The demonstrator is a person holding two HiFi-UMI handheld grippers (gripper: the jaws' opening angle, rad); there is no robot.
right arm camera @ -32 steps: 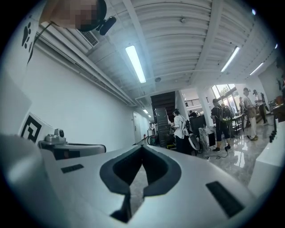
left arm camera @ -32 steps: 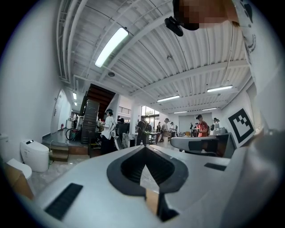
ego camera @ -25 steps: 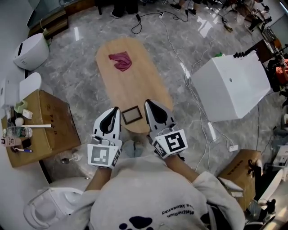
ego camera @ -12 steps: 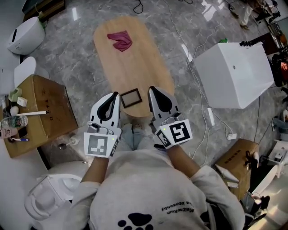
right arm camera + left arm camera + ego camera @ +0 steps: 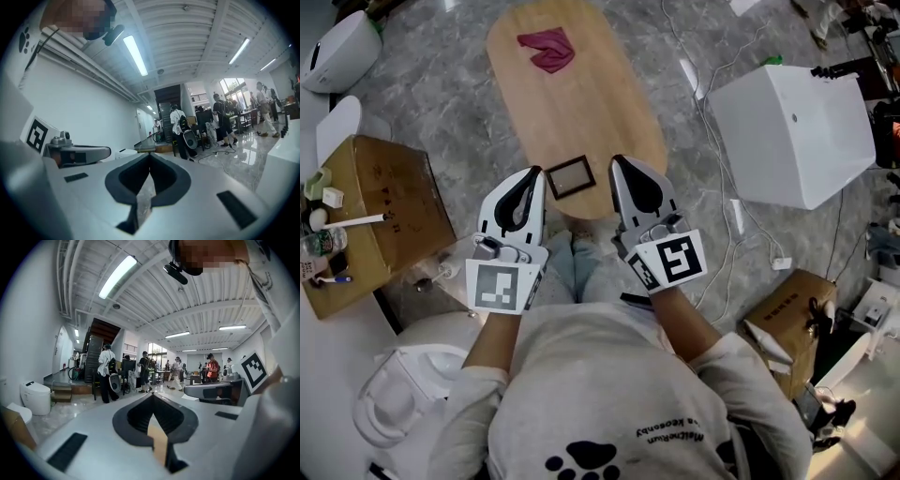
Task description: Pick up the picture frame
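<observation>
A small dark-framed picture frame [image 5: 570, 176] lies flat near the near end of an oval wooden table [image 5: 581, 103]. My left gripper [image 5: 535, 172] hovers just left of the frame and my right gripper [image 5: 618, 160] just right of it, both pointing away from me. Neither touches the frame. In the left gripper view the left gripper [image 5: 152, 396] has its jaws closed to a point with nothing between them. The right gripper [image 5: 149, 155] looks the same in the right gripper view. Both of those views look out level across the hall and do not show the frame.
A crumpled red cloth [image 5: 546, 49] lies at the table's far end. A white box [image 5: 792, 131] stands to the right, with cables [image 5: 712, 216] on the floor beside it. A cardboard box [image 5: 380, 220] bearing small items stands to the left, and another carton [image 5: 792, 342] at the lower right.
Both grippers have sunk a little and stay shut on either side of the frame. The head view has shifted, so the table and frame sit higher in the picture.
</observation>
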